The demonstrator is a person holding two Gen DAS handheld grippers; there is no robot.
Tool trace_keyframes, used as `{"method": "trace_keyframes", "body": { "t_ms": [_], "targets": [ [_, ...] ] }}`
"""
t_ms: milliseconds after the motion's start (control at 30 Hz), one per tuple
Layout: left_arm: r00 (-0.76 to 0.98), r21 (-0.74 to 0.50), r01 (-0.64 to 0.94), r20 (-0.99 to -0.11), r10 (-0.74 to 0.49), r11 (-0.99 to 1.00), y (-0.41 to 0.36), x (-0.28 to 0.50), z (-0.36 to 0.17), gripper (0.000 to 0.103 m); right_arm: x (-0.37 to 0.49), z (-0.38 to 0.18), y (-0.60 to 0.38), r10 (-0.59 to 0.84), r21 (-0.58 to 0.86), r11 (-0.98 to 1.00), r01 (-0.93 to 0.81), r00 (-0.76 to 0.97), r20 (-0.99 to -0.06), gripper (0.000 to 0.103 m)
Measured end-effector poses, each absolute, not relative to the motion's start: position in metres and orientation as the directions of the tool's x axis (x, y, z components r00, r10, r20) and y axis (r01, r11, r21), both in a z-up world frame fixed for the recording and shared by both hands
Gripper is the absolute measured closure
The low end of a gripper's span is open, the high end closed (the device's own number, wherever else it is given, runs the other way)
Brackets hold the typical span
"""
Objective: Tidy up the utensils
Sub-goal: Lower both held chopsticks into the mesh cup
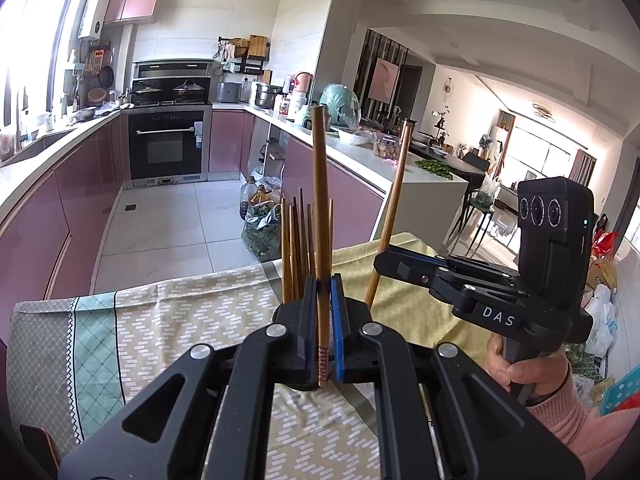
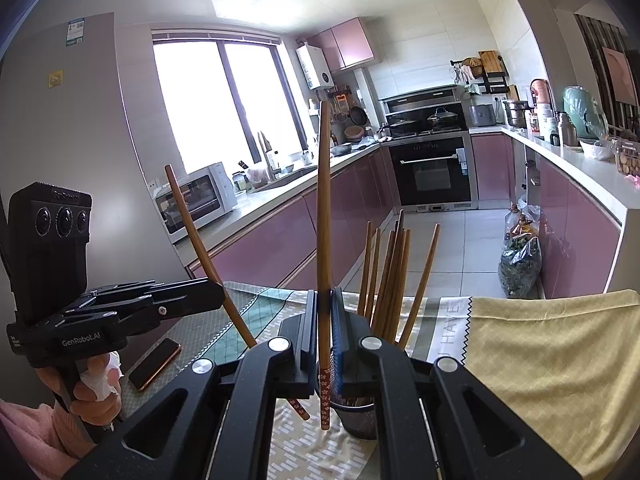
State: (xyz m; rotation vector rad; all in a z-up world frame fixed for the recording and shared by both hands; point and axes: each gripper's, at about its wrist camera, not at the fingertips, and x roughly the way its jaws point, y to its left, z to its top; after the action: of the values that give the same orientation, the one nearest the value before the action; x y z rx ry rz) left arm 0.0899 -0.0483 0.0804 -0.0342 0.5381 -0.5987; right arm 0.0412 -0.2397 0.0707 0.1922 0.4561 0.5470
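Two chopsticks in play, one per gripper, both above the mesh holder [image 2: 360,416] on the patterned cloth [image 1: 180,312].

Left chopstick [image 1: 322,208]: upright, pinched between blue pads of left gripper [image 1: 325,320], jaws nearly shut on it, patterned tip poking out below the pads. Bundle of chopsticks [image 1: 298,248] just behind and left of that grip.

Right chopstick [image 2: 324,216]: upright, clamped in right gripper [image 2: 325,328], jaws nearly shut, flowered tip hanging just left of the holder rim.

View differences:
- Holder body seen only in right wrist view; in left wrist view hidden behind the gripper, only stick tops showing.
- Phone [image 2: 154,364] on the cloth left of the holder, right wrist view only.
- Left wrist view shows right chopstick leaning, right of the holder; right wrist view shows left chopstick slanting, tip down near the holder.
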Motion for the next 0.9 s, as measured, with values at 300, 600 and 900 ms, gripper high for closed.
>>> {"method": "trace_keyframes", "body": {
  "t_ms": [300, 600, 900],
  "targets": [
    [0.709, -0.178, 0.528, -0.445, -0.547, 0.83, -0.049, 0.088, 0.089, 0.096, 0.044, 0.074, -0.239, 0.54, 0.293, 0.84, -0.457, 0.761, -0.36, 0.097],
    [0.72, -0.177, 0.527, -0.427, -0.547, 0.832, -0.051, 0.088, 0.093, 0.096, 0.045, 0.075, -0.239, 0.536, 0.288, 0.843, -0.455, 0.765, -0.358, 0.097],
    [0.724, -0.175, 0.522, -0.426, -0.542, 0.835, -0.054, 0.093, 0.096, 0.096, 0.049, 0.081, -0.238, 0.531, 0.287, 0.845, -0.452, 0.773, -0.348, 0.097]
  ]
}}
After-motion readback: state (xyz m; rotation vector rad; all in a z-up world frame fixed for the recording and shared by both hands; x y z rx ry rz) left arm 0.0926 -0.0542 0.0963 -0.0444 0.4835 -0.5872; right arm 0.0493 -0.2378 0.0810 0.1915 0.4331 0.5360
